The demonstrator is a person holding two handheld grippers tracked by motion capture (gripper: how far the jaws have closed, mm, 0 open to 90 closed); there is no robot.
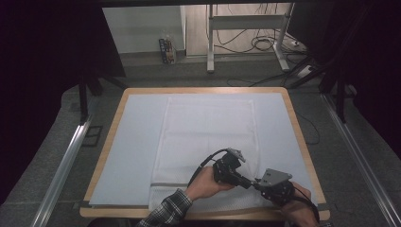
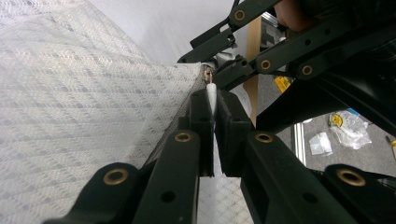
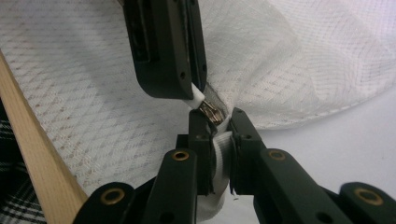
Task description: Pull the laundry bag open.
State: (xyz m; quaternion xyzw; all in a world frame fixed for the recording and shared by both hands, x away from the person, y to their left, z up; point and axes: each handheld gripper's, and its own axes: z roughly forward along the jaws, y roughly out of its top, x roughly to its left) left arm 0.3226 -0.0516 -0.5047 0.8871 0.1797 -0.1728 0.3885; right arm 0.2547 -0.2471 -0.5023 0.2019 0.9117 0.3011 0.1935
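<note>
Your left tongs clamped the white zipper pull; your right tongs clamped the mesh bag's corner, crowding each other near the bench edge.

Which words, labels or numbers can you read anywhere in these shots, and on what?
None can be read.
Carton on the floor beyond the table: has print, too small and blurred.
Yellow scrap on the floor in the left gripper view: marks on it, unreadable.
Plastic bag on the floor: a yellow label, blurred.
White mesh laundry bag, its zipper pull and both tongs: no lettering visible.
</note>
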